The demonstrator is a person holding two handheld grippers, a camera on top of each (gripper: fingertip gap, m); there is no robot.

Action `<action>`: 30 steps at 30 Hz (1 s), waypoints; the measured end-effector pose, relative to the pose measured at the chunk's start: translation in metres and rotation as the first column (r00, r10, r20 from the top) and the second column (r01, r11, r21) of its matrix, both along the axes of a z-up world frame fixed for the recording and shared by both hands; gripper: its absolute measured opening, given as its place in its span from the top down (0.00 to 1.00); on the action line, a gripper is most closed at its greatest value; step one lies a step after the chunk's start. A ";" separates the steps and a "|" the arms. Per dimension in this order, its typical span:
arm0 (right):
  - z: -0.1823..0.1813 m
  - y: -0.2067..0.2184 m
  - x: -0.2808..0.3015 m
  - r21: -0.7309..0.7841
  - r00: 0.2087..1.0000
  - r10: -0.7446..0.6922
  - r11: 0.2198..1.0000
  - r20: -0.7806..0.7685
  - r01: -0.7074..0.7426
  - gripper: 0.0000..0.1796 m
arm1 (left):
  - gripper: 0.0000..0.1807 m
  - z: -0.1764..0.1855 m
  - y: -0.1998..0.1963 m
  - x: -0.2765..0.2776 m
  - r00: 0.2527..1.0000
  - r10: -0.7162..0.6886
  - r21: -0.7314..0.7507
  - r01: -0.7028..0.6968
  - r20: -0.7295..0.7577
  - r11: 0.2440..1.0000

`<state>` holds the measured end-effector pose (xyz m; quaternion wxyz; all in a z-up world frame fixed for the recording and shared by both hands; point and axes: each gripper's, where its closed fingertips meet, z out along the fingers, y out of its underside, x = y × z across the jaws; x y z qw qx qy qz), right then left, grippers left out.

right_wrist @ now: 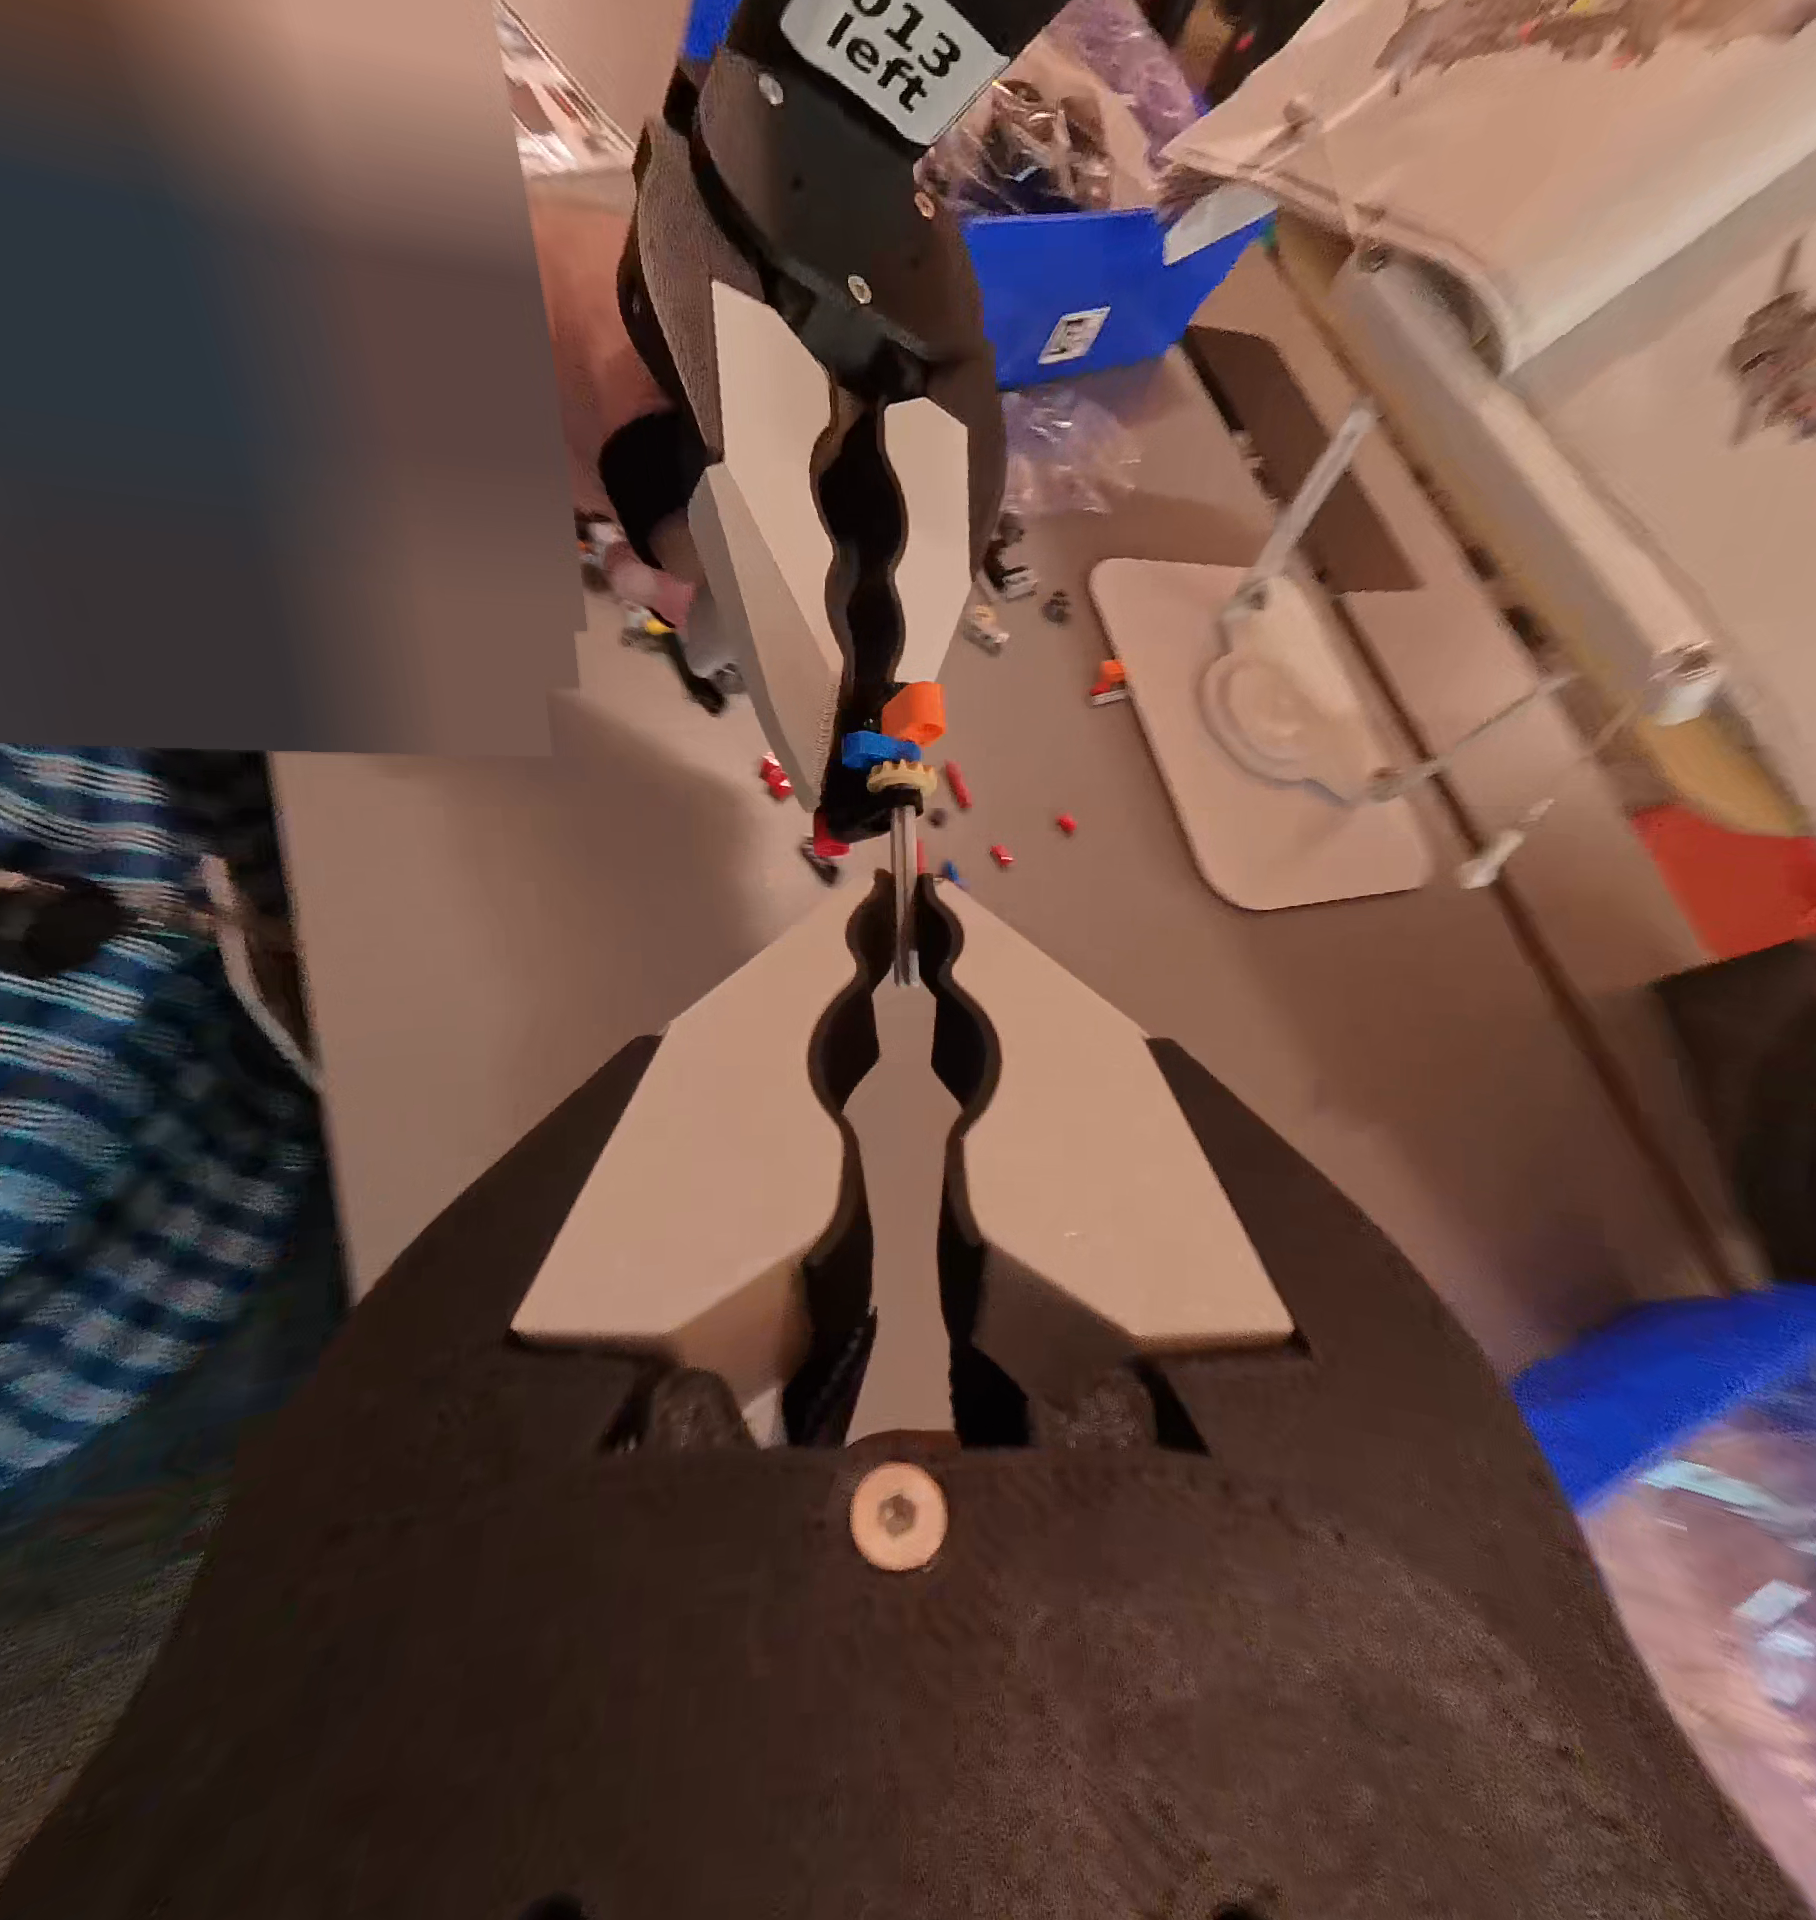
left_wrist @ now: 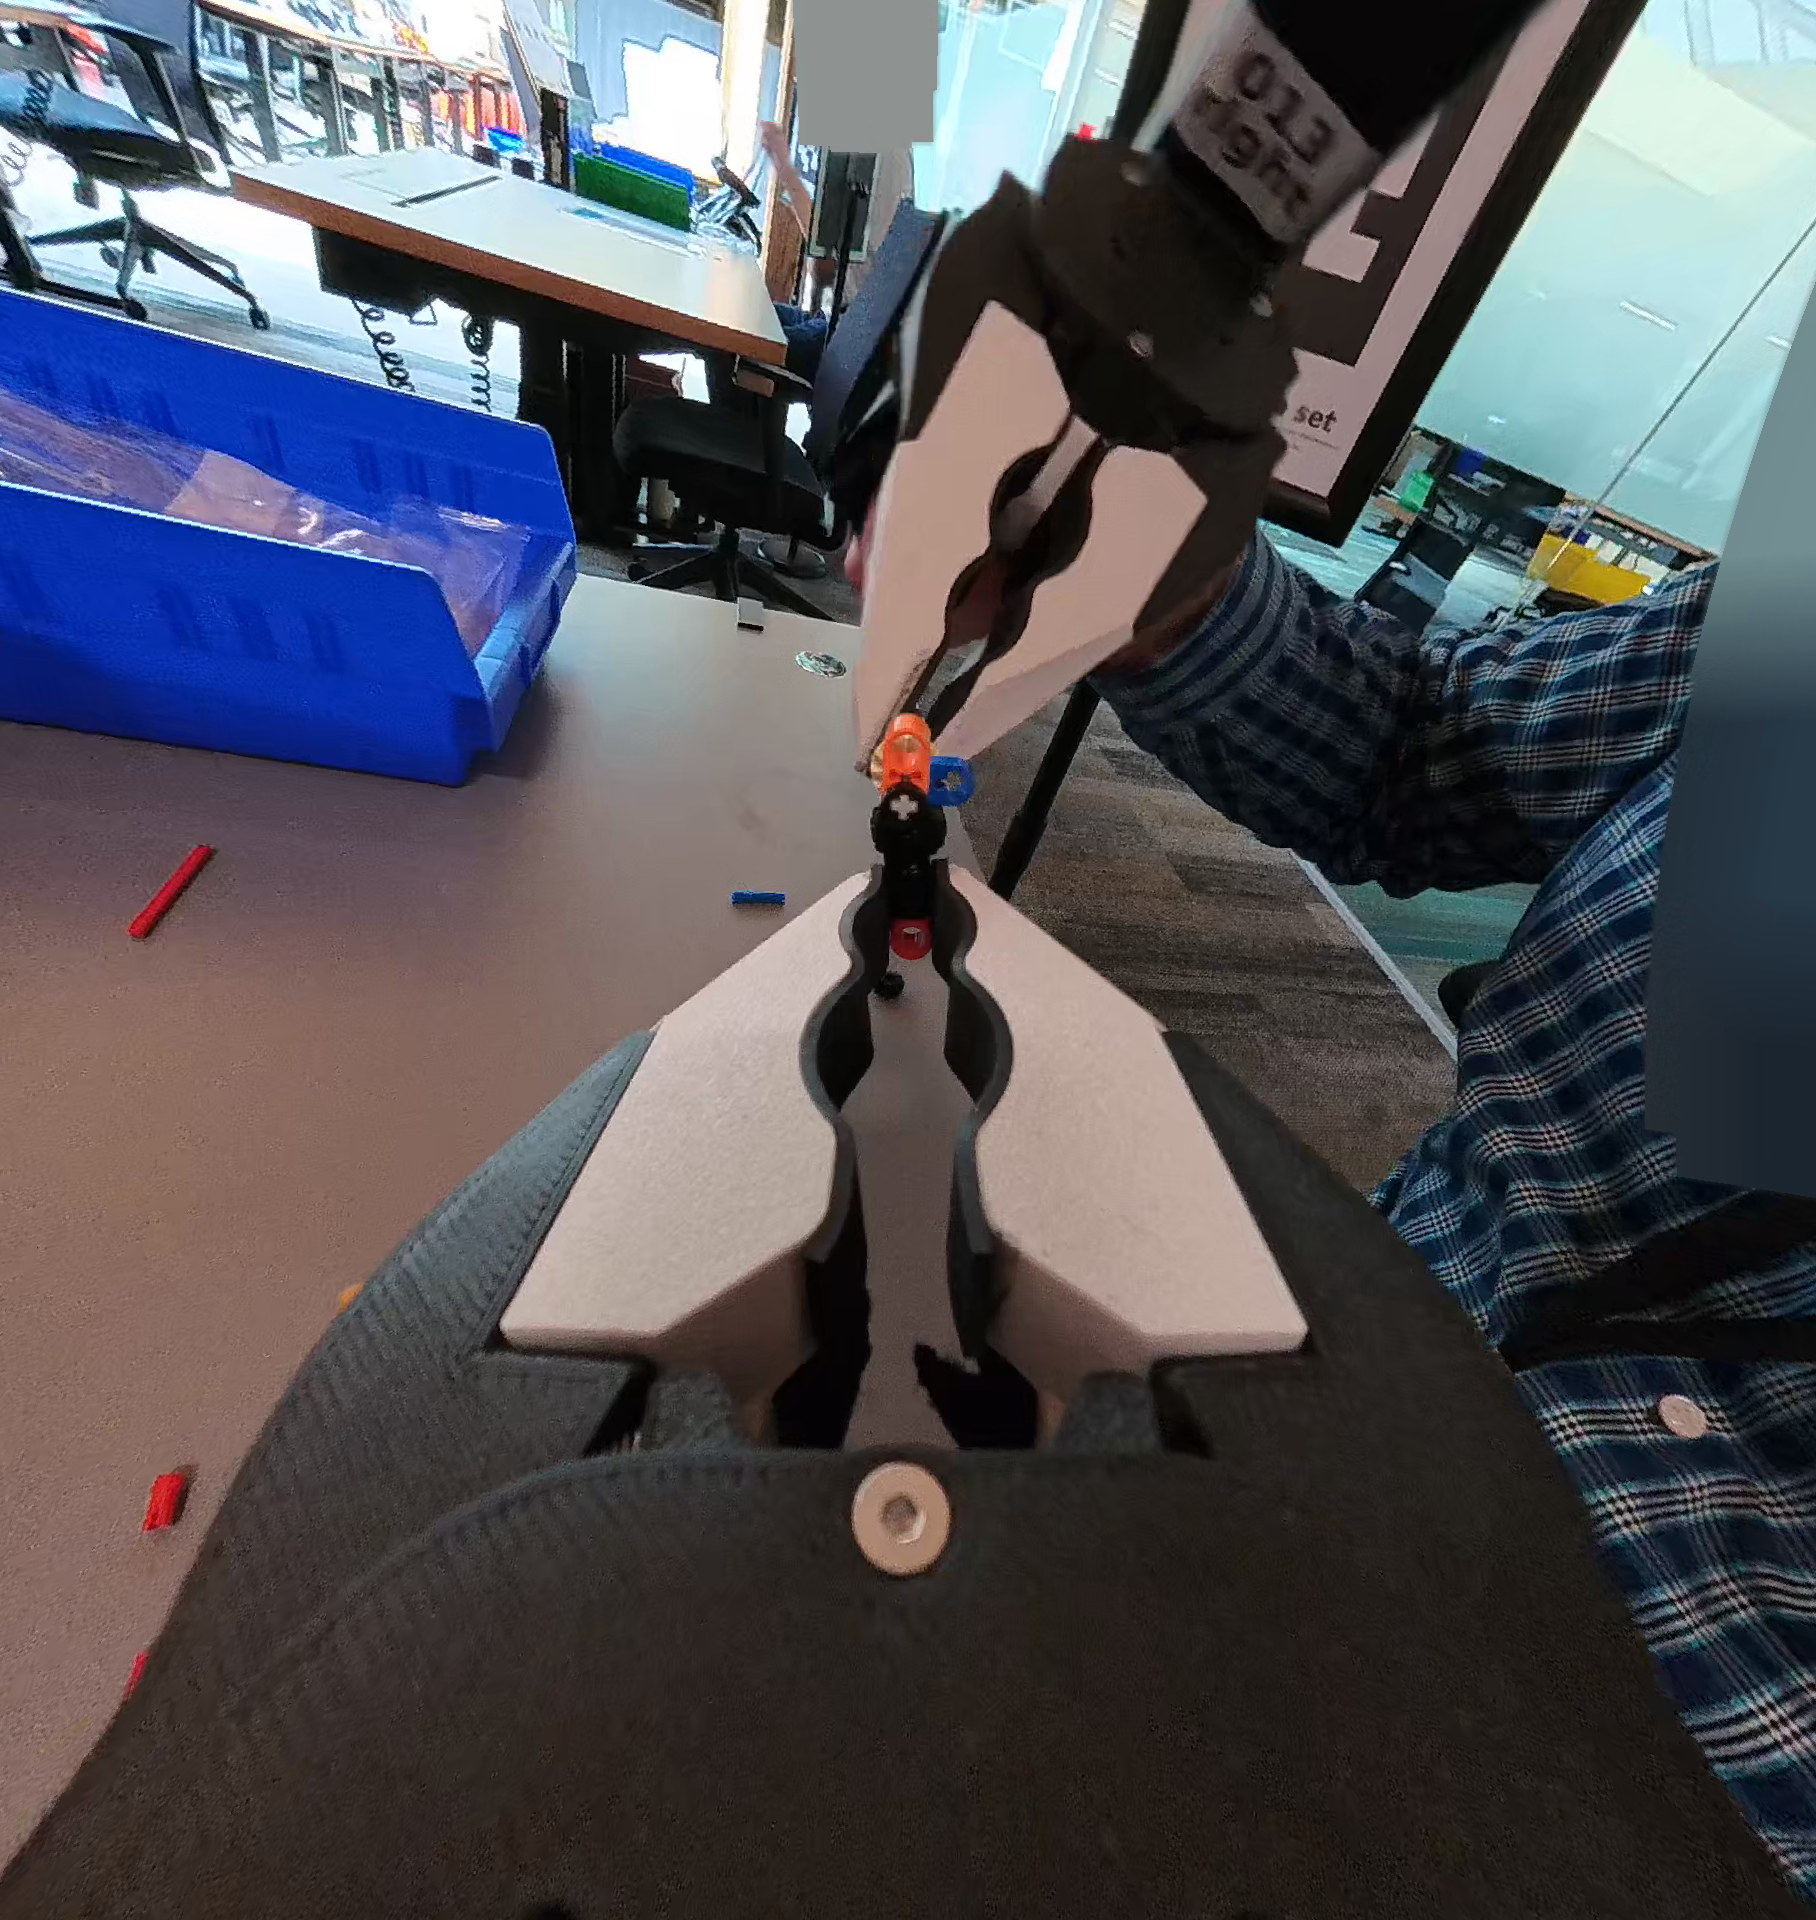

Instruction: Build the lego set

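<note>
My left gripper is shut on a small lego assembly, held above the table. The assembly has a black connector body, a red piece between the fingers, an orange piece and a blue piece at its far end. My right gripper is shut on a grey axle with a tan gear at its far end. The gear touches the assembly beside the orange piece and the blue piece. The two grippers face each other tip to tip.
A blue bin with plastic bags stands at the back left of the grey table. A red axle, a small blue pin and a red piece lie loose. Several small pieces and a white stand base lie below. A plaid sleeve is at right. Left and right tips are no more than a few centimetres apart.
</note>
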<state>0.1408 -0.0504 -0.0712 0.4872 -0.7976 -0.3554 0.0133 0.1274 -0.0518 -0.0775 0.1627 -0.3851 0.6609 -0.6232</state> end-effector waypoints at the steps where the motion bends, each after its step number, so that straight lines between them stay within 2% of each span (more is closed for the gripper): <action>1: 0.001 0.003 0.002 0.044 0.998 -0.024 0.999 0.058 0.021 1.00 | 0.97 0.001 0.002 0.001 1.000 0.006 -0.018 -0.006 -0.005 1.000; 6: 0.005 0.009 0.005 0.229 0.943 -0.126 0.972 0.307 0.055 1.00 | 0.97 0.003 0.007 0.001 0.999 0.007 -0.095 -0.010 -0.037 0.995; 11: 0.007 0.011 0.008 0.374 0.803 -0.229 0.927 0.550 0.008 1.00 | 0.97 0.002 0.007 0.002 0.998 -0.013 -0.169 0.001 -0.069 0.986; 14: 0.008 0.012 0.009 0.399 0.765 -0.248 0.917 0.594 -0.013 1.00 | 0.97 0.002 0.007 0.001 0.998 -0.012 -0.165 0.001 -0.066 0.986; 18: 0.012 0.012 0.006 0.393 0.850 -0.216 0.920 0.481 0.012 0.99 | 0.97 0.006 0.006 0.000 0.999 -0.015 -0.160 0.009 -0.039 0.987; 21: 0.011 0.011 0.006 0.364 0.872 -0.205 0.931 0.444 0.033 0.99 | 0.97 0.006 0.006 0.000 0.999 -0.012 -0.144 0.007 -0.032 0.989; 24: 0.008 0.011 0.005 0.294 0.923 -0.172 0.953 0.345 0.068 0.99 | 0.97 0.005 0.006 -0.001 1.000 -0.007 -0.108 0.005 -0.018 0.994; 27: 0.007 0.008 0.001 0.211 0.976 -0.119 0.974 0.184 0.079 0.99 | 0.97 0.005 0.005 -0.003 1.000 -0.005 -0.042 0.005 0.020 0.999; 30: -0.002 0.003 -0.004 0.067 0.998 -0.063 0.996 -0.025 0.064 1.00 | 0.97 -0.001 0.003 -0.006 0.999 -0.006 0.080 0.003 0.034 0.997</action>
